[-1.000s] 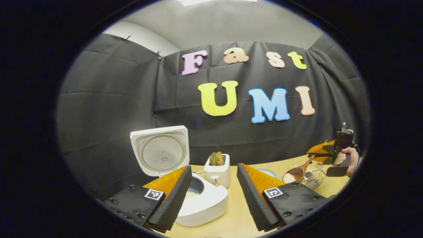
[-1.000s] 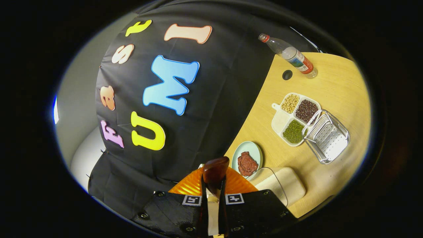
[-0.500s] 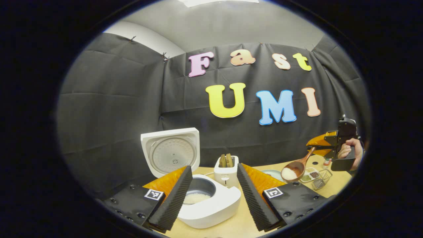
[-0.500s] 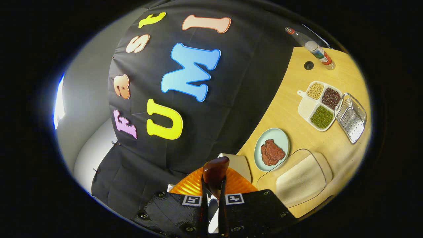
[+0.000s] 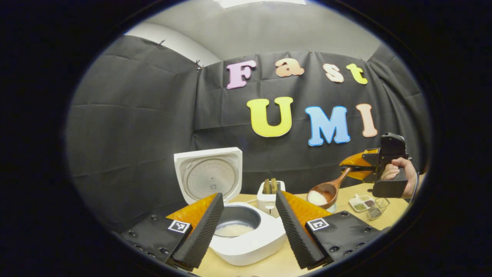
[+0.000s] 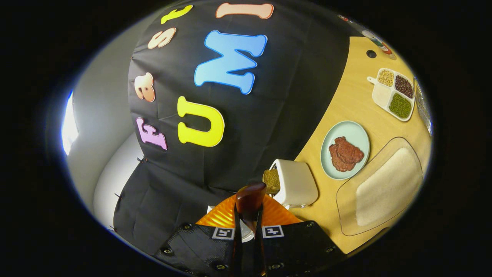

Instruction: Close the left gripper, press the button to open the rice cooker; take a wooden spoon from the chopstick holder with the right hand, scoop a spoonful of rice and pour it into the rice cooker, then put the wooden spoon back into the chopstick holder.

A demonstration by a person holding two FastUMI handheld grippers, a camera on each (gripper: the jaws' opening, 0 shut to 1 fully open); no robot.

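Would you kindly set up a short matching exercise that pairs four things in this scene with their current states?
Things:
1. rice cooker
2. wooden spoon
3. toaster
4. round plate

States:
A. holds a piece of reddish meat
B. lid up, some rice inside
C. carrying white rice, gripped by the right gripper
D. bread standing in its slot

Pairs: 1-B, 2-C, 3-D, 4-A
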